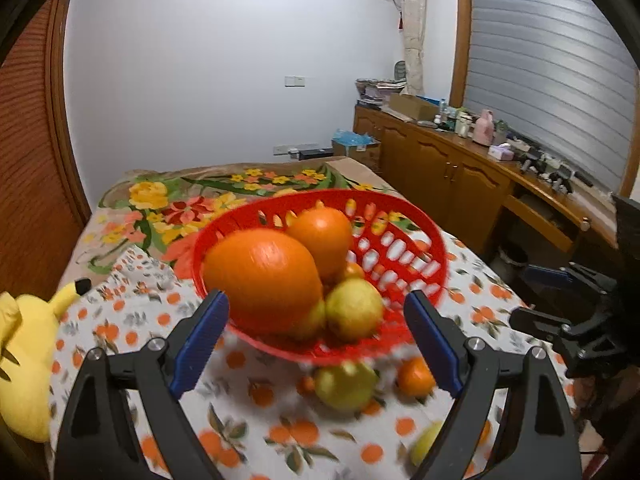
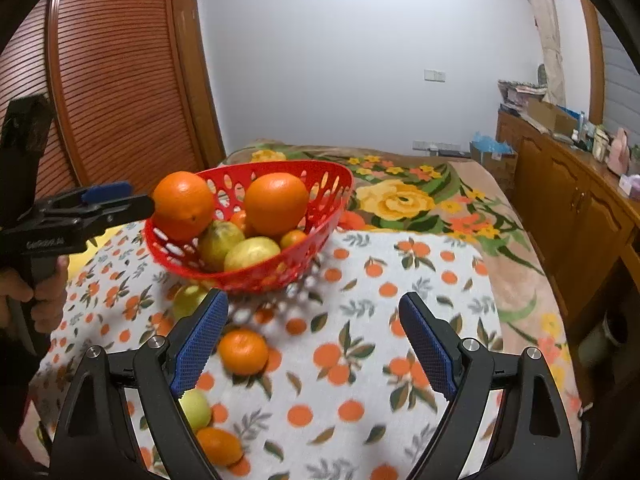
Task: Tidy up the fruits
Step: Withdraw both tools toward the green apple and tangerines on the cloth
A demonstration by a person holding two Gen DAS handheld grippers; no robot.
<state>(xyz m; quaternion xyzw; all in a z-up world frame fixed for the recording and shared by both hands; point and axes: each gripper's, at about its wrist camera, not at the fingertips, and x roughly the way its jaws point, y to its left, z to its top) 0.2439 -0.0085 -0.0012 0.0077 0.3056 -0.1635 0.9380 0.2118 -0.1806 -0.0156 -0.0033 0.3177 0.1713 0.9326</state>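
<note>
A red perforated basket (image 2: 320,216) sits on the orange-print cloth (image 2: 360,320) and holds two big oranges, yellow-green fruits and small tangerines. In the left wrist view, my left gripper (image 1: 316,320) is open, its fingers wide apart around a large orange (image 1: 260,276) at the basket's (image 1: 420,248) near rim. In the right wrist view this orange (image 2: 184,204) rests on the rim right at the left gripper's tips (image 2: 136,204). My right gripper (image 2: 312,336) is open and empty above the cloth. Loose fruit lies near it: a tangerine (image 2: 243,351), a yellow-green fruit (image 2: 196,408) and another tangerine (image 2: 220,446).
A yellow plush toy (image 1: 24,364) lies at the cloth's left edge. A floral blanket (image 2: 400,196) covers the bed beyond the basket. Wooden cabinets (image 1: 440,164) with clutter stand to the right. More loose fruit (image 1: 346,386) lies below the basket.
</note>
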